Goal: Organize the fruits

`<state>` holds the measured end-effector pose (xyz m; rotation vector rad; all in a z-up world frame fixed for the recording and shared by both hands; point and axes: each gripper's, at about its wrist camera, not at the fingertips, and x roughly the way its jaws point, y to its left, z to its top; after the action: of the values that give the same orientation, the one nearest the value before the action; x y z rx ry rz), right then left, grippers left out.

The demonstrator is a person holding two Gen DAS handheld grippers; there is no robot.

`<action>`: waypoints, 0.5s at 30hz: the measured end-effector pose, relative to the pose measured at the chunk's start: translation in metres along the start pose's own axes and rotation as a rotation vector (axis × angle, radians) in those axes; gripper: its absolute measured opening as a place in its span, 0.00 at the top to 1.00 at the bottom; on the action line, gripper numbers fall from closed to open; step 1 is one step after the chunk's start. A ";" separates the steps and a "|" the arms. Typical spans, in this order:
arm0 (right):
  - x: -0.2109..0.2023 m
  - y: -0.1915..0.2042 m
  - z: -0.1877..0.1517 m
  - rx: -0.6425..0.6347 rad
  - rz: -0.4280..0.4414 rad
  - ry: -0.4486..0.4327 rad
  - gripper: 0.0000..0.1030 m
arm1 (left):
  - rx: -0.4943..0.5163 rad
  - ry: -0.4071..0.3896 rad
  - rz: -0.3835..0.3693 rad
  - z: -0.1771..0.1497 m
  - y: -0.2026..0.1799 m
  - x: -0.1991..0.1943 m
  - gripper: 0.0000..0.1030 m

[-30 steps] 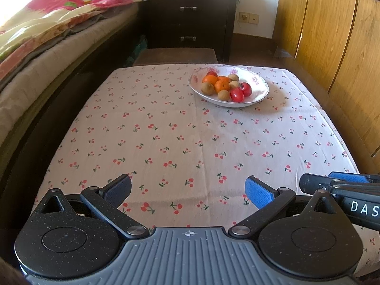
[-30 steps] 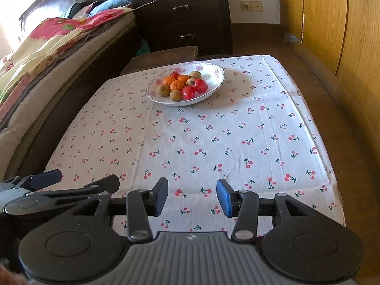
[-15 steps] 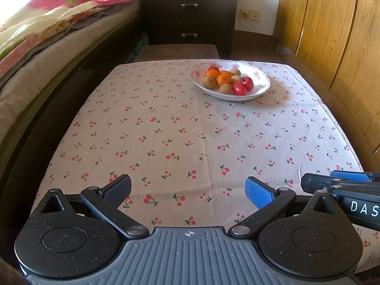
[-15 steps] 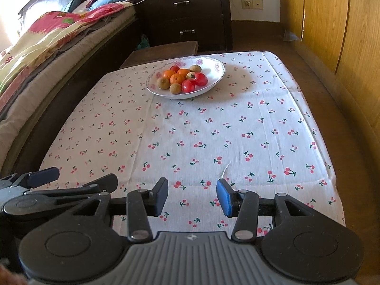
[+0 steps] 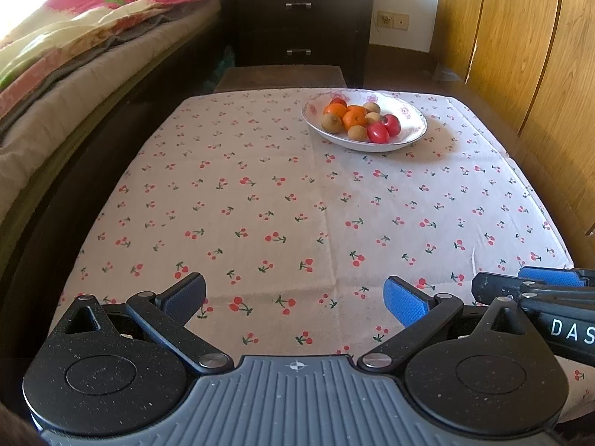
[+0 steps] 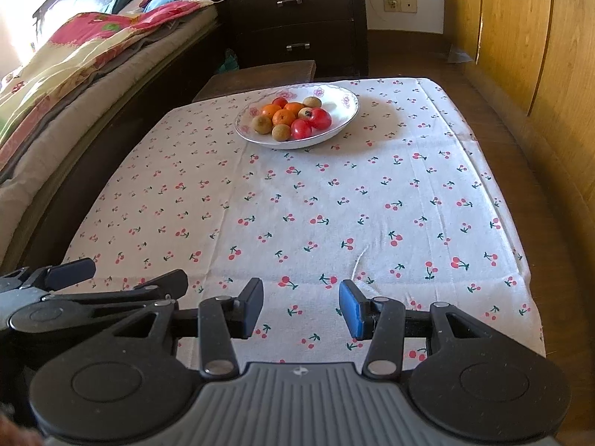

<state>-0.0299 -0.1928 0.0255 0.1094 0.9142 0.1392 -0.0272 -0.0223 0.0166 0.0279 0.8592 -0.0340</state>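
All the fruits point(image 6: 292, 119) lie heaped in the bowl point(image 6: 344, 111) at the far end of the counter point(image 5: 297, 204): oranges, red ones and brown ones mixed. Nothing lies loose on the cloth. My left gripper point(image 5: 293, 297) has its jaws wide; my right gripper point(image 6: 301, 308) has them moderately apart; both are empty, low at the near edge. This fits fruits gathered already, or a pile awaiting sorting. Any reach should come from above, so the round fruits don't roll.

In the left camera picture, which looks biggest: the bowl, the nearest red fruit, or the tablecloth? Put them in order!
1. Tablecloth
2. Bowl
3. Nearest red fruit
The gaps are wide, so camera distance leaves the order sure.
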 end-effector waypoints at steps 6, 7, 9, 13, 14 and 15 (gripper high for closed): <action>0.000 0.000 0.001 -0.002 0.003 0.003 0.56 | 0.002 0.000 0.003 0.000 0.000 0.000 0.00; 0.000 0.000 0.001 -0.002 0.003 0.003 0.56 | 0.001 0.000 0.004 0.000 0.001 0.000 0.00; 0.000 0.000 0.001 -0.002 0.004 0.003 0.56 | 0.001 -0.001 0.004 0.000 0.001 0.000 0.00; 0.001 0.000 0.001 -0.002 0.003 0.004 0.55 | 0.003 -0.002 0.008 0.000 0.000 0.000 0.00; 0.001 0.001 0.001 -0.002 0.003 0.005 0.55 | 0.003 0.000 0.010 0.000 0.000 0.000 0.00; 0.001 0.001 0.001 -0.003 0.002 0.005 0.55 | 0.001 0.003 0.010 0.001 0.000 0.000 0.00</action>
<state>-0.0288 -0.1921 0.0253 0.1074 0.9192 0.1431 -0.0266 -0.0224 0.0168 0.0337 0.8620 -0.0248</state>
